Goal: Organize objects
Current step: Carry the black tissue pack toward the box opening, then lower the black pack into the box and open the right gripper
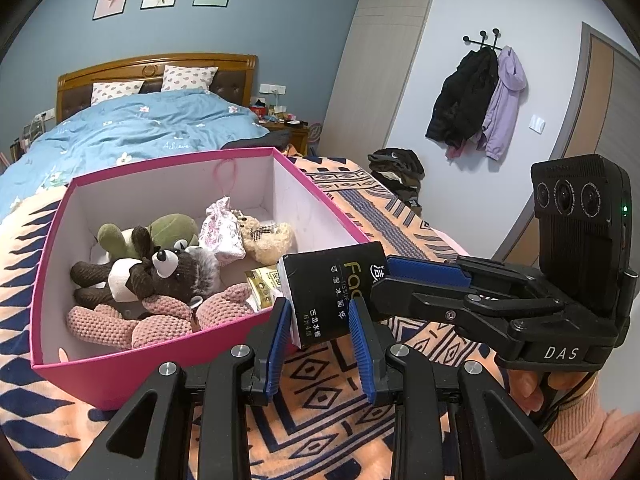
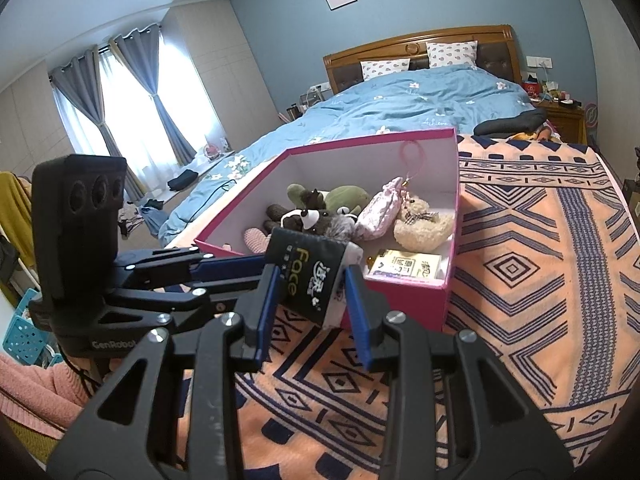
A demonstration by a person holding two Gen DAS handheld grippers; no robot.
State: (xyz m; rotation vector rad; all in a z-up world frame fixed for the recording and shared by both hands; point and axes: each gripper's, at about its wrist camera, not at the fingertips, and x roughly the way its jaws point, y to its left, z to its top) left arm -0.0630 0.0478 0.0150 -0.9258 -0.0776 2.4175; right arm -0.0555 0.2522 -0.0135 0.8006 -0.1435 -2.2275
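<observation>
A black pack of facial tissues (image 1: 328, 292) hangs over the near right corner of an open pink box (image 1: 180, 164). My left gripper (image 1: 318, 308) is shut on its lower end, blue pads on both sides. From the right, my right gripper (image 1: 382, 280) is shut on the pack's other end. In the right wrist view the tissue pack (image 2: 308, 276) sits between my right gripper's (image 2: 312, 280) pads, and the left gripper (image 2: 264, 276) reaches in from the left. The pink box (image 2: 372, 140) holds several plush toys (image 1: 160, 276), a pink pouch (image 1: 222, 232) and a small yellow-and-white carton (image 2: 408, 266).
The box rests on an orange and navy patterned blanket (image 2: 520, 272) at the foot of a bed with a blue duvet (image 1: 140, 128). Coats (image 1: 476, 100) hang on the right wall above a clothes pile (image 1: 396, 168). A person's pink sleeve (image 2: 36, 384) and a blue basket (image 2: 24, 328) are at left.
</observation>
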